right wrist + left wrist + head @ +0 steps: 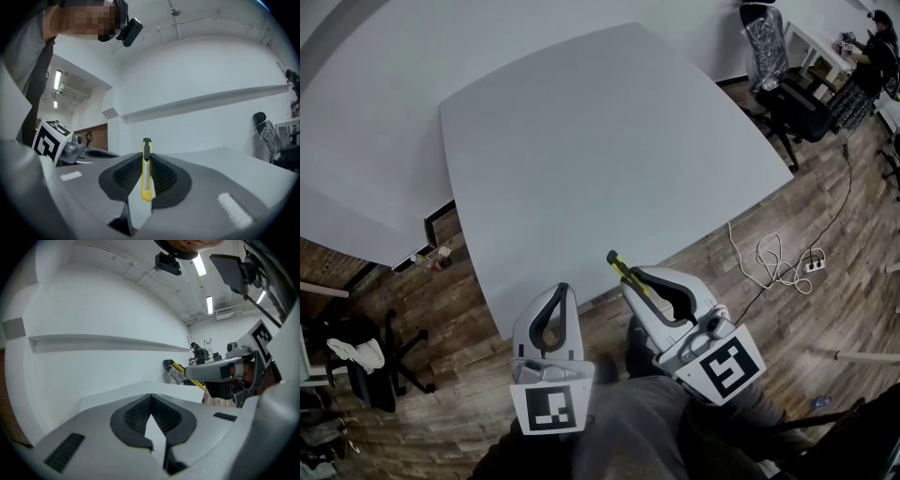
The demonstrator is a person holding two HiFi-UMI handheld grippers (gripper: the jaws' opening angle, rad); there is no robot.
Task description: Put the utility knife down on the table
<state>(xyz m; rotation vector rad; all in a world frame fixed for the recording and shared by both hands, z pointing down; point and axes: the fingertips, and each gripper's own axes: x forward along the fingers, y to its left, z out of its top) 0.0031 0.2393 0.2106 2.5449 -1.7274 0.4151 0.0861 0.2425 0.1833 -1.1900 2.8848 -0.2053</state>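
Observation:
A slim yellow utility knife (146, 171) with a black tip is clamped between the black pads of my right gripper (146, 159). In the head view the utility knife (623, 270) sticks out past my right gripper (639, 279), just over the near edge of the big white table (609, 150). The knife (183, 371) also shows in the left gripper view, held in the other gripper's jaws. My left gripper (563, 290) hangs beside it at the table's near edge, jaws shut together with nothing between them (150, 399).
A wood floor lies below the table edge. A white cable and power strip (787, 267) lie on the floor to the right. Black office chairs (792, 103) stand at the far right, another chair (370, 361) at the left. A person (867, 56) sits far off.

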